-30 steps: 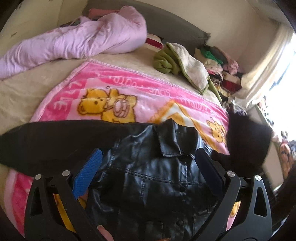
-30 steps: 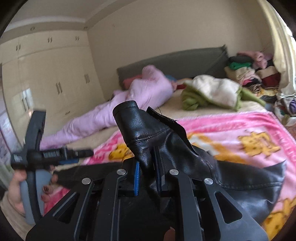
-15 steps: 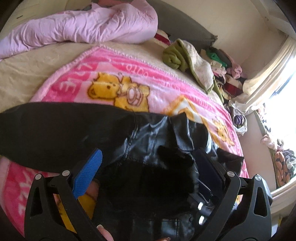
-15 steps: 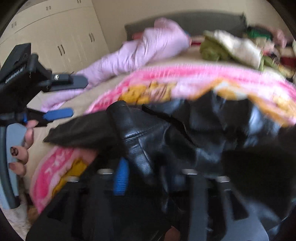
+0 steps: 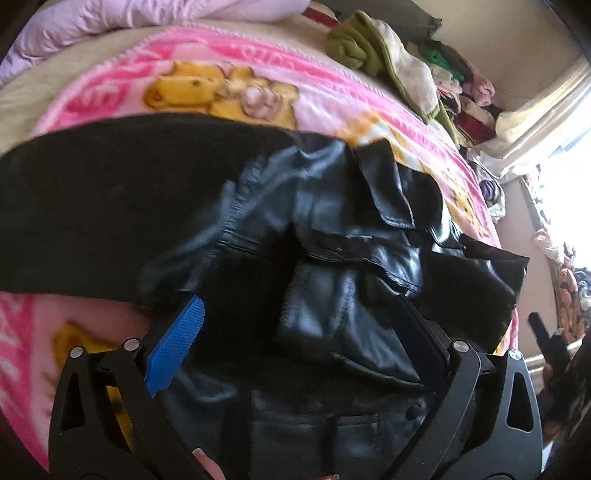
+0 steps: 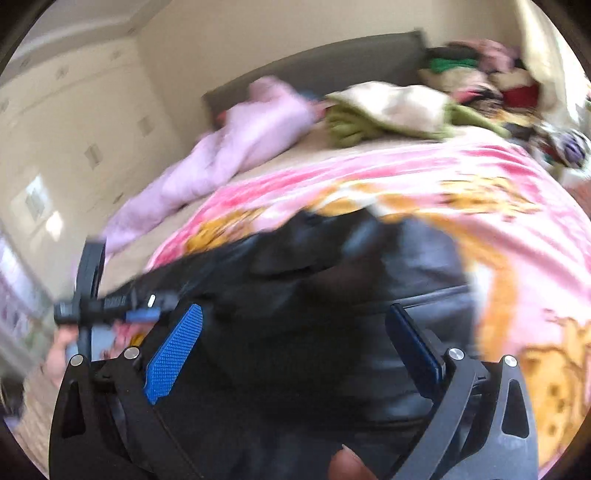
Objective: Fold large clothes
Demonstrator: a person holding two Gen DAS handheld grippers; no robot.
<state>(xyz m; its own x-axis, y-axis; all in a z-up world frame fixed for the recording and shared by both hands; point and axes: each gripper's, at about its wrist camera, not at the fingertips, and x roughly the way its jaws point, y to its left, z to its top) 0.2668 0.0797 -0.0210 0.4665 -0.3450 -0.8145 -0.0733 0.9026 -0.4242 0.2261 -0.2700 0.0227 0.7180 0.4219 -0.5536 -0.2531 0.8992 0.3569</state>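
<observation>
A black leather jacket [image 5: 351, 229] lies on the pink bear blanket [image 5: 221, 85], collar toward the far side. One sleeve [image 5: 92, 203] stretches out to the left. The other sleeve [image 5: 332, 314] lies folded over the jacket's front. My left gripper [image 5: 295, 314] hovers low over that folded sleeve, open, its pads touching nothing. In the right wrist view the jacket [image 6: 332, 277] is blurred. My right gripper [image 6: 295, 314] is over it with its jaws opening wide and nothing between them. The left gripper [image 6: 110, 314] shows at the left, held by a hand.
A lilac quilt [image 5: 92, 22] lies bunched at the head of the bed. A green and cream garment [image 5: 369, 48] sits near the headboard, with a heap of mixed clothes [image 5: 465, 96] beyond it. A bright window is at the right.
My right gripper has let go of the leather sleeve and opened; the sleeve now lies across the jacket's front. My left gripper has sunk closer to the jacket.
</observation>
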